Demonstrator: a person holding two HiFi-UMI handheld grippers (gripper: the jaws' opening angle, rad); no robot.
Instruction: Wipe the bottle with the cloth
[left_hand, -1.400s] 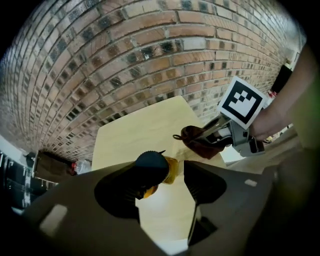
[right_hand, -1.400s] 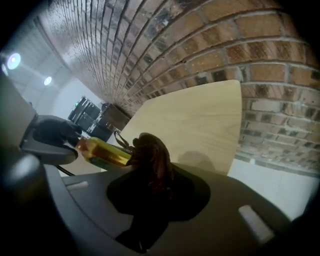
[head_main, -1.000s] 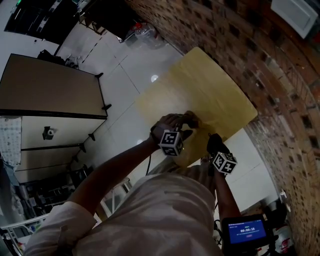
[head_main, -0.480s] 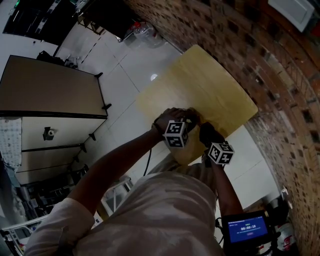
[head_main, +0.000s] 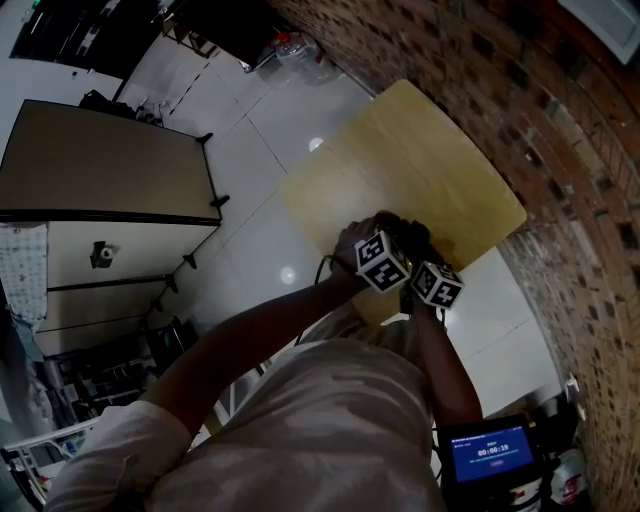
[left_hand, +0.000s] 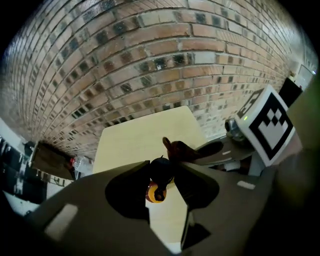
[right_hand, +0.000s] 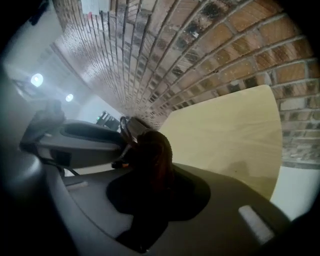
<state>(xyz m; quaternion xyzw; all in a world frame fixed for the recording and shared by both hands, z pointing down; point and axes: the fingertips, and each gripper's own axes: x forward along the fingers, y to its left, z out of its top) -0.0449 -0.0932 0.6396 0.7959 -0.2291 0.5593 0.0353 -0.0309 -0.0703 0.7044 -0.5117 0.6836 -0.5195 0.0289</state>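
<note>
Drawn in along the table's (head_main: 420, 160) near edge, right gripper (right_hand: 155, 180), clamping the cloth (right_hand: 152, 150), now sits beside left gripper (left_hand: 162, 164). Its jaws have just been closing and pinch the bottle (left_hand: 159, 176) above the table. Open wood runs ahead to the wall (head_main: 480, 60).

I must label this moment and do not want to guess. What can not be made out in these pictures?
- Left gripper view: the left gripper, whose jaws have just been closing, covers most of the dark bottle between them; only its orange end shows.
- Right gripper view: the cloth in the right gripper hides whether it touches the bottle.
- Head view: the person's hands and the marker cubes hide both.
</note>
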